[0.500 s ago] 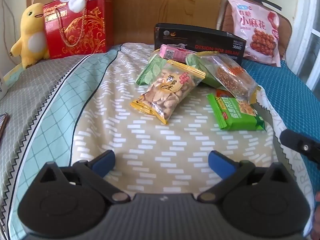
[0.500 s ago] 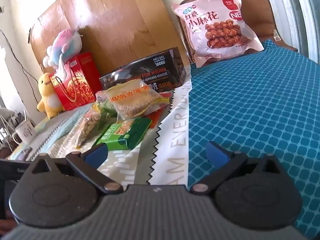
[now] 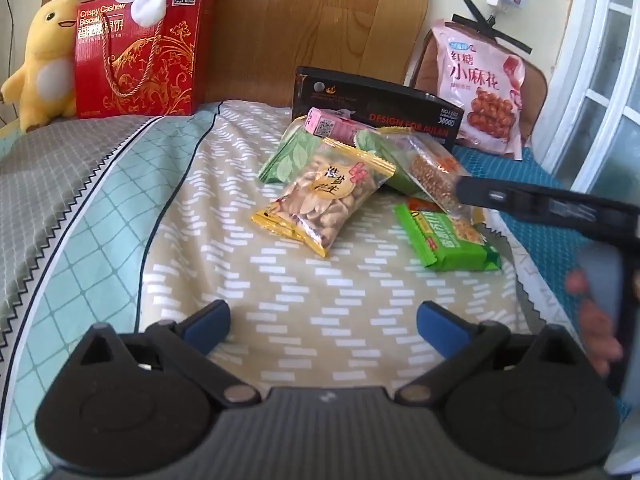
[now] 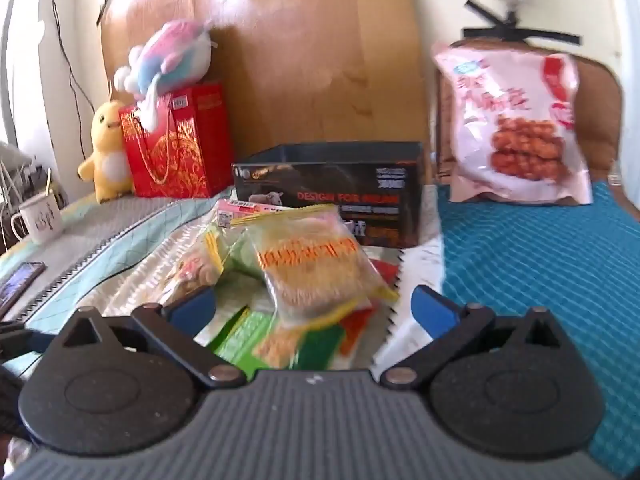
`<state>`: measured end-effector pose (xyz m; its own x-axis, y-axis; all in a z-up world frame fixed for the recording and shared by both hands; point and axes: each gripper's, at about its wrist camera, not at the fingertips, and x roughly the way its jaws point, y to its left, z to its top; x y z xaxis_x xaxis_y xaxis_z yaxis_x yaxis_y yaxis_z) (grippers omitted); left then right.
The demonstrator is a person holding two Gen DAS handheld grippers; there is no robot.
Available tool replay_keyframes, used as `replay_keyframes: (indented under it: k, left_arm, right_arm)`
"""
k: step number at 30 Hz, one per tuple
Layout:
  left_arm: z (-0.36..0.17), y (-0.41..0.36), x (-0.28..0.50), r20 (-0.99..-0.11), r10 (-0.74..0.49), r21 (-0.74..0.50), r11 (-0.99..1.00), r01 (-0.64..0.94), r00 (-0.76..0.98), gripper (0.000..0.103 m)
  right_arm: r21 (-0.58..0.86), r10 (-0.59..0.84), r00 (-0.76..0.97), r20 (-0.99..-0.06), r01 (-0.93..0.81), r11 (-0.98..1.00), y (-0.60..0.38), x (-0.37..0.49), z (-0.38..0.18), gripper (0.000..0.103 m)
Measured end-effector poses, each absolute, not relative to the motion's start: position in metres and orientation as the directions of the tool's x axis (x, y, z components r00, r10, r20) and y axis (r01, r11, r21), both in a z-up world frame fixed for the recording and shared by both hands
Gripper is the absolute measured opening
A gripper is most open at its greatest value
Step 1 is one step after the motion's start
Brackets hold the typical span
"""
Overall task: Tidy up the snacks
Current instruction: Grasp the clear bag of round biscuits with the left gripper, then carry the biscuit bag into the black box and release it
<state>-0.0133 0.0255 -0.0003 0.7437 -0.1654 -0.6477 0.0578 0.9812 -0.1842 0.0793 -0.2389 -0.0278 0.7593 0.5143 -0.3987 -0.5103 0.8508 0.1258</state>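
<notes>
- Both wide open, nothing held: left gripper (image 3: 322, 320) hangs back, right gripper (image 4: 314, 306) over the snack pile (image 4: 296, 264) on the bed (image 3: 280, 300).
- I'd grab the top sesame packet (image 4: 316, 268) mid-body, then the black box (image 4: 332, 192).

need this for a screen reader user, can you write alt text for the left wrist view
The open left gripper hovers over a patterned bedspread, facing a small heap of snack packets: a peanut bag in front, a green packet to its right. Behind stand a black box, a red gift box and a pink snack bag; the right gripper reaches in from the right.
</notes>
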Motion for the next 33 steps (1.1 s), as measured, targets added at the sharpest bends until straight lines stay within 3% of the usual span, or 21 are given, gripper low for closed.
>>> replay_keyframes:
  k: [3,4,5,6,7,14,20,27,29,30,31,33]
  left_arm:
    - [0.0,0.027,-0.013,-0.642,-0.18,-0.19,0.979,0.073,0.745,0.103]
    - [-0.001,0.029,-0.014,-0.639,-0.186,-0.192,0.978,0.08,0.747,0.103]
    - [-0.001,0.031,-0.015,-0.636,-0.195,-0.198,0.976,0.087,0.747,0.103]
    - [0.0,0.033,-0.015,-0.634,-0.207,-0.21,0.973,0.092,0.745,0.103]
    - [0.001,0.036,-0.014,-0.633,-0.222,-0.224,0.97,0.098,0.742,0.102]
    - [0.028,0.051,0.01,-0.577,-0.361,-0.34,0.922,0.187,0.732,0.074]
    - [0.066,-0.006,0.059,-0.531,-0.514,-0.344,0.857,0.383,0.674,0.074]
    - [0.041,-0.102,0.127,-0.671,-0.566,-0.345,0.81,0.474,0.478,0.058]
    - [0.024,-0.116,0.137,-0.715,-0.562,-0.363,0.807,0.466,0.416,0.048]
    - [0.016,-0.12,0.139,-0.717,-0.575,-0.387,0.798,0.462,0.394,0.048]
    - [0.014,-0.119,0.138,-0.702,-0.596,-0.412,0.787,0.459,0.391,0.047]
    - [0.019,-0.115,0.135,-0.691,-0.603,-0.423,0.785,0.453,0.399,0.037]
  right_arm:
    - [0.1,0.492,0.74,-0.459,-0.507,0.856,-0.226,0.094,-0.033,0.103]
    - [0.105,0.497,0.721,-0.482,-0.516,0.85,-0.227,0.096,-0.036,0.098]
    - [0.108,0.497,0.711,-0.497,-0.518,0.849,-0.229,0.096,-0.036,0.072]
    - [0.137,0.527,0.69,-0.496,-0.537,0.832,-0.236,0.095,-0.034,0.057]
    - [0.169,0.544,0.674,-0.499,-0.54,0.824,-0.245,0.093,-0.031,0.053]
    - [-0.037,0.395,0.751,-0.529,-0.485,0.874,-0.296,0.055,-0.021,0.051]
    - [-0.122,0.281,0.793,-0.541,-0.404,0.906,-0.322,0.041,-0.024,0.064]
    - [-0.058,0.343,0.782,-0.52,-0.433,0.899,-0.323,0.045,-0.034,0.064]
    - [-0.057,0.351,0.783,-0.514,-0.44,0.896,-0.322,0.043,-0.04,0.062]
    - [-0.049,0.363,0.778,-0.514,-0.449,0.892,-0.322,0.044,-0.042,0.057]
    - [-0.038,0.379,0.768,-0.517,-0.463,0.885,-0.321,0.047,-0.045,0.045]
    - [-0.049,0.385,0.767,-0.513,-0.474,0.879,-0.317,0.053,-0.043,0.04]
